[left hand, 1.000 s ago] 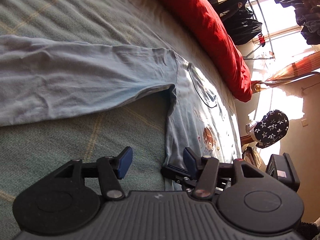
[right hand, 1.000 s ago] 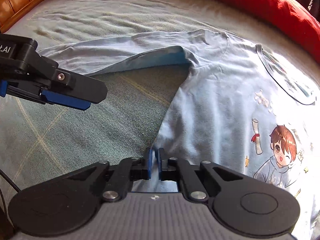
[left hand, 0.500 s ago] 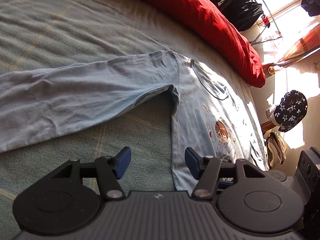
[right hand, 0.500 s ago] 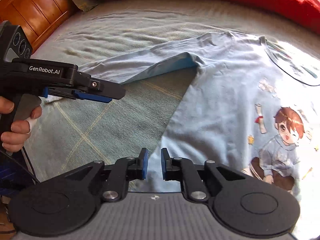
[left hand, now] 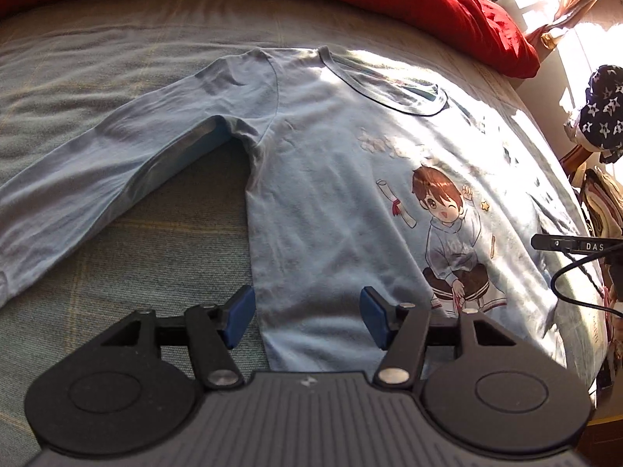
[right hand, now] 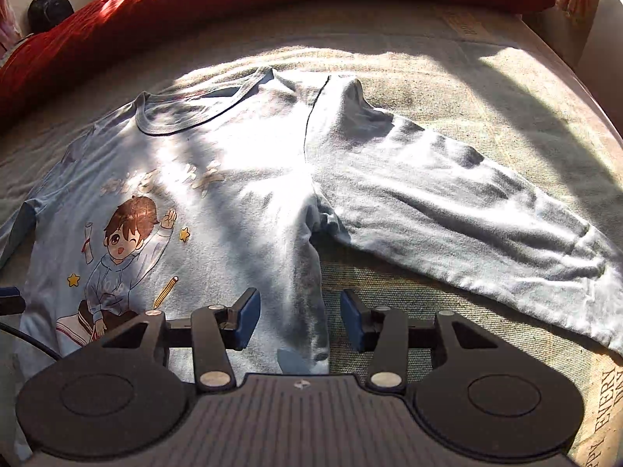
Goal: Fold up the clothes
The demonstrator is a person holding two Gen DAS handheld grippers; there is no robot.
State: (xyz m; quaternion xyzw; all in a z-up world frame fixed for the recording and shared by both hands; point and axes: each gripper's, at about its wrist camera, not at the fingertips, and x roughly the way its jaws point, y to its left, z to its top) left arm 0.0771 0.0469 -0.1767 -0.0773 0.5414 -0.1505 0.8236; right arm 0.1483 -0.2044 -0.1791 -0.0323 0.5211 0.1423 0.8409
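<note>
Blue shirt [left hand: 335,202] flat, two tools [left hand: 307,317] [right hand: 298,317] spread

Both wrist views look down close, sharing the shirt [left hand: 335,194] front.

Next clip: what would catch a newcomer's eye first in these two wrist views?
A pale blue long-sleeved shirt lies spread face-up on the bed, its cartoon child print in bright sun. A red quilt runs along the far edge. The left gripper and right gripper hang open over the hem corners.
</note>
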